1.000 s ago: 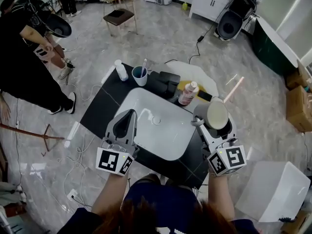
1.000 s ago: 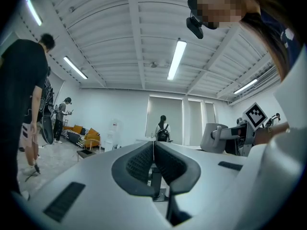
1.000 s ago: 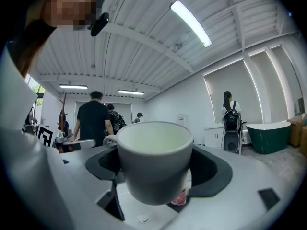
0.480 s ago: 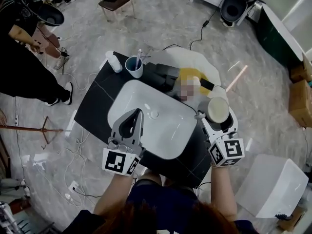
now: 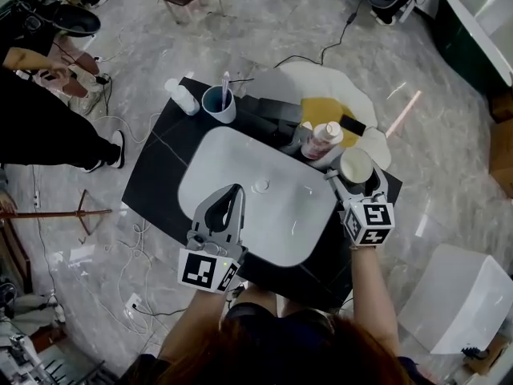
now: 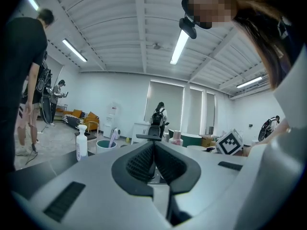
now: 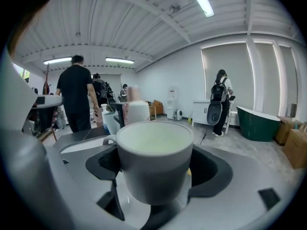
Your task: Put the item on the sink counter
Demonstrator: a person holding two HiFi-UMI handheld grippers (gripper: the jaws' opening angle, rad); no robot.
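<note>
A grey mug (image 5: 356, 167) with a pale inside sits upright between the jaws of my right gripper (image 5: 353, 176), which is shut on it. It hangs over the right end of the black sink counter (image 5: 159, 168), just right of the white basin (image 5: 276, 215) and close to a pink-capped bottle (image 5: 324, 142). In the right gripper view the mug (image 7: 154, 159) fills the gap of the right gripper (image 7: 156, 171), handle to the left. My left gripper (image 5: 234, 194) is shut on nothing over the basin's near left part; the left gripper view shows the left gripper (image 6: 153, 160) with jaws pressed together.
At the counter's back stand a blue cup with a toothbrush (image 5: 218, 103), a white bottle (image 5: 183, 96) and a black faucet (image 5: 276, 127). A yellow cloth (image 5: 321, 111) lies behind the pink-capped bottle. A person in black (image 5: 36, 115) stands left; a white box (image 5: 455, 299) sits right.
My right gripper has carried the mug forward, closer to the pink-capped bottle at the counter's right end. The left gripper has stayed shut over the basin.
</note>
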